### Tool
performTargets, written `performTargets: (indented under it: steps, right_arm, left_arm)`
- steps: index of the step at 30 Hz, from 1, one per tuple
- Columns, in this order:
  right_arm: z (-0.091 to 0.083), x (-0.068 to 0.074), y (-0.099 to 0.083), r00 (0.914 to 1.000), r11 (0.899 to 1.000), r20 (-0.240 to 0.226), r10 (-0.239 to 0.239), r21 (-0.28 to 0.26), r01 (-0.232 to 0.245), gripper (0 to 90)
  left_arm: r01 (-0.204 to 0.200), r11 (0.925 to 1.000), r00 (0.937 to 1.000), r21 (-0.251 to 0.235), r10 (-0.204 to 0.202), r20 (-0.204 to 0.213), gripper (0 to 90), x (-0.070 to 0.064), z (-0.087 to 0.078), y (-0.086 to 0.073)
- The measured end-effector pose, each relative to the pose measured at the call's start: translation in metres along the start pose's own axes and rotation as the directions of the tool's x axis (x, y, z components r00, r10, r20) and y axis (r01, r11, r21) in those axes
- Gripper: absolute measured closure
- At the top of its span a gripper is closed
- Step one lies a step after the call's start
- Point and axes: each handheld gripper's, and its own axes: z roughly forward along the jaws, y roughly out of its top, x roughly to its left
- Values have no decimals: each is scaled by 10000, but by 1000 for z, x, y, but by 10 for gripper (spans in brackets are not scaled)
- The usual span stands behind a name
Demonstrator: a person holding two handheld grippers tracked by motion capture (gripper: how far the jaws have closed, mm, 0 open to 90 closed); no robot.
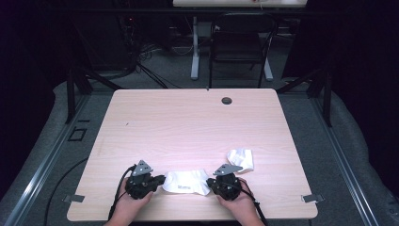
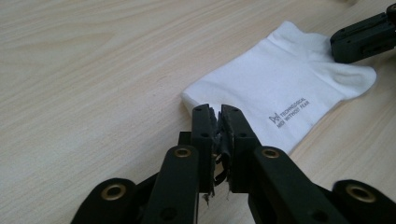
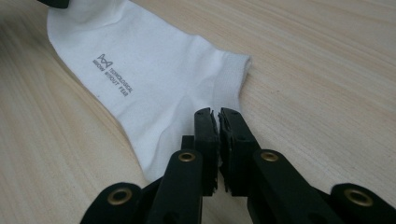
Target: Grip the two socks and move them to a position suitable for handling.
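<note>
Both your left gripper [image 2: 218, 112] and right gripper [image 3: 218, 114] look pinched shut on the flat sock's [image 1: 186, 181] opposite ends; next, probably lift together.

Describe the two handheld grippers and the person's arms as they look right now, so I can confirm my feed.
Both the left gripper and right gripper are black, each topped by a grey three-cornered plate. Black cables trail back past the wrists. Up close, the linkage arms carry brass-coloured rivets and the fingers are flat black bars. The forearms are bare, no sleeves.
</note>
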Motion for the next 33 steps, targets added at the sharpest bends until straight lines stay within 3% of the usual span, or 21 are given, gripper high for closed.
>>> performTargets:
  steps: [4, 10, 15, 18, 24, 33]
  right_arm:
    - [0, -1, -1, 10000, 10000, -14, 22, -32, -22, 858]
    - [-2, -2, 0, 10000, 10000, -29, 10, 40, -10, 850]
    - [-6, -2, 1, 9997, 9991, 23, 241, -357, -240, 838]
    - [-6, -1, 4, 9997, 9974, 44, 242, -684, -239, 831]
    - [3, 1, 4, 9999, 9996, 129, -2, -289, 6, 829]
    - [2, -2, 2, 9998, 9998, 143, 118, -190, -115, 834]
  left_arm:
    - [118, 9995, 9999, -298, -120, -71, 797, 3, -4, 2]
    - [-28, 9976, 9998, -686, 14, -204, 757, 5, -7, 6]
    - [-153, 9968, 9998, -780, 144, -115, 761, 5, -5, 9]
    - [-212, 9976, 9998, -658, 212, -6, 772, 3, 0, 9]
    - [-625, 9980, 9980, -121, 625, -17, 781, -2, 10, 5]
    - [-529, 9980, 9986, 337, 530, -44, 782, 0, 14, -3]
